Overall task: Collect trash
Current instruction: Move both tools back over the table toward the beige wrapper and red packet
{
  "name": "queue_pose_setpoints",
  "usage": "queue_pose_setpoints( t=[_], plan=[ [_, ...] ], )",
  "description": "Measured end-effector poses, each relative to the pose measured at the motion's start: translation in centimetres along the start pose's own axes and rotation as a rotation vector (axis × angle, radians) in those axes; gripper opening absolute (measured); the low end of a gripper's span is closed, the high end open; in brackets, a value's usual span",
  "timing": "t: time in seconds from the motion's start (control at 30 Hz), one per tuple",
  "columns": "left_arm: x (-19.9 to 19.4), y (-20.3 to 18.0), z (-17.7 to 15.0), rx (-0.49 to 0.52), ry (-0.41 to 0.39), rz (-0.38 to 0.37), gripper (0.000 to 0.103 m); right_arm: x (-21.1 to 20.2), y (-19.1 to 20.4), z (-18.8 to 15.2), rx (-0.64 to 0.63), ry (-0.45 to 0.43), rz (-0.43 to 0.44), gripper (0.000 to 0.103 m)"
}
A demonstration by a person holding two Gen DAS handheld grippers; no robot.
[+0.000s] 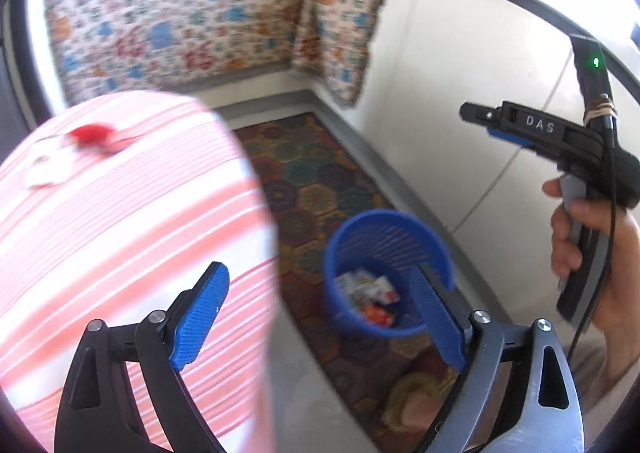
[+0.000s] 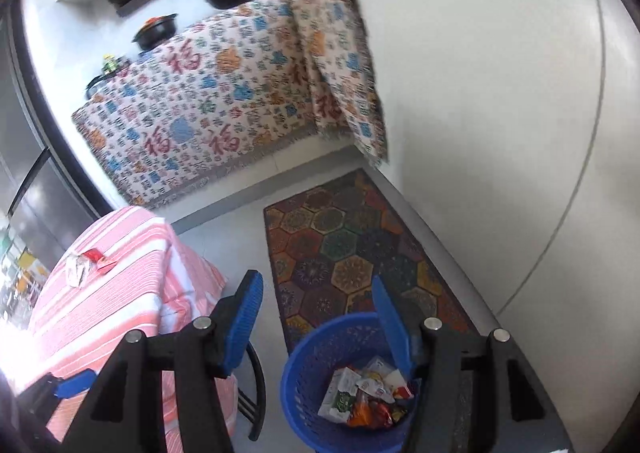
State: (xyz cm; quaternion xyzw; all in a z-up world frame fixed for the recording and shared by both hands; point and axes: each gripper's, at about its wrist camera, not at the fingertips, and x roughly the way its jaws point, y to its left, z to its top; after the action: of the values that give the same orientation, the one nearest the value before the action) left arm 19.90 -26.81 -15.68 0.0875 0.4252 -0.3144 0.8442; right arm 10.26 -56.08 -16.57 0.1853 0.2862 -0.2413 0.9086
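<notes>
Kitchen floor with a patterned hexagon rug (image 2: 360, 253): my blue mesh wastebasket (image 2: 304, 385) holds wrappers (image 2: 360, 397). Both tongs, left gripper (image 1: 320, 317) and right gripper (image 2: 316, 329), spread empty. Red and white scraps (image 2: 86, 263) remain on the pink striped table (image 2: 120, 313).

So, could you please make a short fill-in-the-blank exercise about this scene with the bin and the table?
1. The bin holding wrappers is ____ in colour.
2. The bin stands on a patterned ____ on the floor.
3. A red wrapper lies on the cloth with pink and white ____.
4. The left gripper has its jaws ____, with nothing between them.

Missing words: blue; rug; stripes; open
</notes>
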Motion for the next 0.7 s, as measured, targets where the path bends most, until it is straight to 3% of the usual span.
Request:
queue_pose_setpoints(
  t=[0.13, 0.4, 0.53, 0.7],
  plan=[
    [-2.0, 5.0, -1.5, -0.034, -0.004, 0.102, 0.092, 0.0, 6.0, -0.9, -0.116, 0.001, 0.059, 0.059],
    [-2.3, 16.6, -1.5, -0.196, -0.005, 0.255, 0.092, 1.0, 20.9, -7.0, -0.437, 0.097, 0.274, 0.059],
    [-1.0, 22.4, 0.5, -0.194, -0.023, 0.284, 0.092, 1.8, 26.0, -10.2, -0.546, 0.155, 0.337, 0.059],
    [1.8, 28.5, 3.2, -0.132, -0.019, 0.273, 0.092, 3.2, 30.2, -13.5, -0.652, 0.218, 0.351, 0.059]
  ],
)
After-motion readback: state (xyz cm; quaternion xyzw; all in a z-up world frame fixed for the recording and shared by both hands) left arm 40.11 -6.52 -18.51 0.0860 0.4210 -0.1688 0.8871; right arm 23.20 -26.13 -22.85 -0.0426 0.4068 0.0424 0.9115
